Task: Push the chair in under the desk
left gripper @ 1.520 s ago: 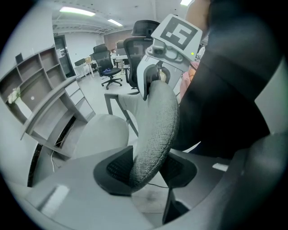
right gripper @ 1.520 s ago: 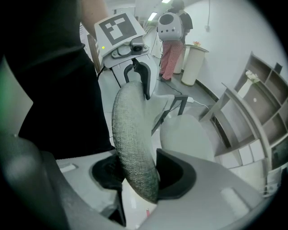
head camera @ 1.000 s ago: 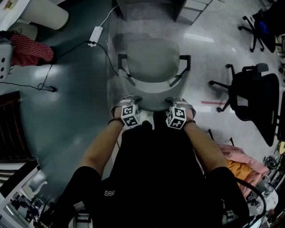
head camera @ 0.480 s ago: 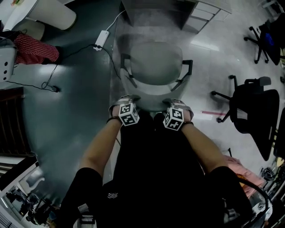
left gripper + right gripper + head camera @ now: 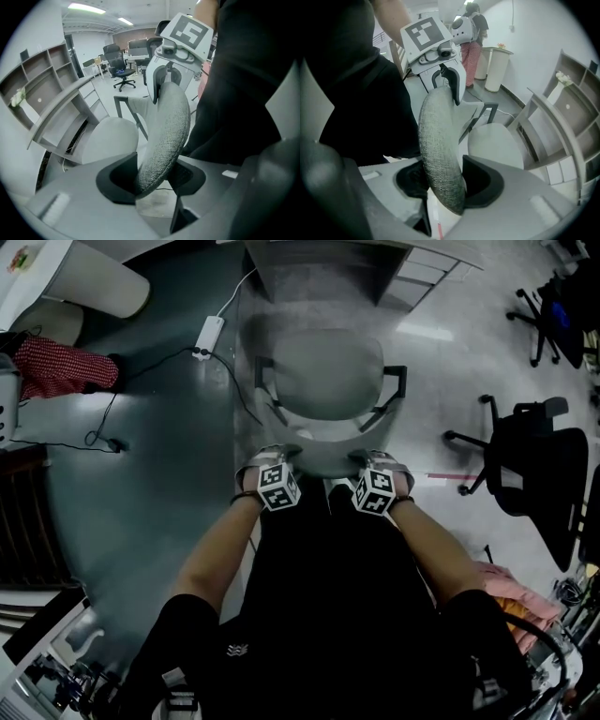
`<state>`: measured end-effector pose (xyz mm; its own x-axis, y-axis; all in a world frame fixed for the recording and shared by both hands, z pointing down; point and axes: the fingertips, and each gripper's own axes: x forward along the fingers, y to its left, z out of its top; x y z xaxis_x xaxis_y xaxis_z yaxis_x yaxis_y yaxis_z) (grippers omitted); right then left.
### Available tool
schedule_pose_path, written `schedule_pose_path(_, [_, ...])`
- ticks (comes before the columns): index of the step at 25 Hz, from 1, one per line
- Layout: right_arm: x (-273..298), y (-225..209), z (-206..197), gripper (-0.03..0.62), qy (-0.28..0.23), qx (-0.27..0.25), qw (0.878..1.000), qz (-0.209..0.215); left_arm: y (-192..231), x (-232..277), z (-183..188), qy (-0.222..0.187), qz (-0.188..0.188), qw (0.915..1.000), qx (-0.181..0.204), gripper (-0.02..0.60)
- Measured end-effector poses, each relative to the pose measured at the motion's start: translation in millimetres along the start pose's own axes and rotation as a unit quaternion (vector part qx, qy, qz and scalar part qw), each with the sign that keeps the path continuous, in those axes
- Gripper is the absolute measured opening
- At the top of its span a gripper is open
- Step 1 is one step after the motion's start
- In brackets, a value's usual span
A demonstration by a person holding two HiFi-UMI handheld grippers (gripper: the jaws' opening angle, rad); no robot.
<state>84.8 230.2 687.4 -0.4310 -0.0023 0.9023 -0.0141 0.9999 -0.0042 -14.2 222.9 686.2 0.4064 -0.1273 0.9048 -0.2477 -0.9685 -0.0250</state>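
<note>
Behind the chair (image 5: 323, 371), left gripper (image 5: 277, 457) and right gripper (image 5: 370, 458) are both clamping its backrest (image 5: 323, 457), securing purchase for pushing under the desk (image 5: 323, 251).

**Around the chair (image 5: 323, 371)**

We see the desk (image 5: 319, 257) just beyond the chair, a power strip (image 5: 204, 337) to its left and a second office chair (image 5: 534, 460) well to its right. The left gripper (image 5: 272, 456) and right gripper (image 5: 375, 457) sit side by side on its backrest (image 5: 323, 461), nearest us.
</note>
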Motion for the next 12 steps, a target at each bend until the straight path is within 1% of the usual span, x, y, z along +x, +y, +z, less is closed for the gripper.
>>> schedule_pose_path(7, [8.8,-16.1,5.3,0.167,0.005,0.007,1.000,-0.004,19.9,3.7,-8.0,0.003,0.005,1.0000,-0.008,0.190])
schedule_pose_path(12, [9.2,-31.6,8.4,0.167,0.007,0.010,1.000,-0.008,34.7,4.7,-6.9,0.000,0.000,1.0000,-0.005,0.190])
